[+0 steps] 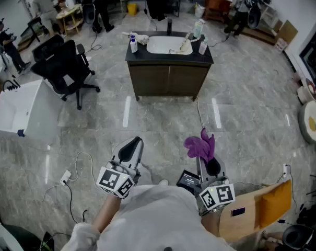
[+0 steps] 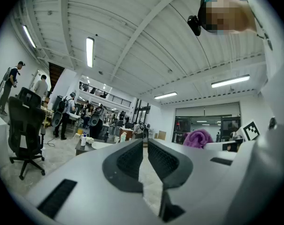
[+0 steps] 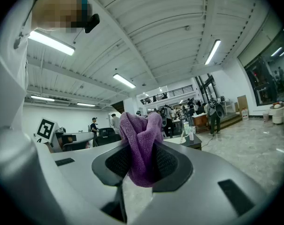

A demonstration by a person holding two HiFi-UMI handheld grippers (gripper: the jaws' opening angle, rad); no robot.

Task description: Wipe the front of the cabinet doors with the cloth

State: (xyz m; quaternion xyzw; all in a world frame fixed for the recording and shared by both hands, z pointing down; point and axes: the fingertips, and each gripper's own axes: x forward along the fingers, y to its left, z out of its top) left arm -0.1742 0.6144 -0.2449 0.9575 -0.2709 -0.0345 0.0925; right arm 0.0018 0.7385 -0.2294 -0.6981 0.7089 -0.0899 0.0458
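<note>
Right tongs (image 1: pixel 212 167) clamp a bunched purple cloth (image 1: pixel 200 146); left tongs (image 1: pixel 130 150) are closed and empty. Pinched low, the cloth may slip while rubbing the dark wooden cabinet doors (image 1: pixel 168 80) far ahead.

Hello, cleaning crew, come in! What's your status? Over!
Left gripper shut, empty. Right gripper shut on purple cloth, held up. Cabinet doors well ahead, cloth not at them. Cable on floor before them.

A purple cloth (image 3: pixel 141 139) against the black pads (image 3: pixel 169 165) of the white right gripper (image 1: pixel 210 163), black-and-white square markers on its cube (image 1: pixel 217 196), before a dark brown cabinet (image 1: pixel 168 80) with white basin (image 1: pixel 165 45) on grey veined floor (image 1: pixel 241 103).
</note>
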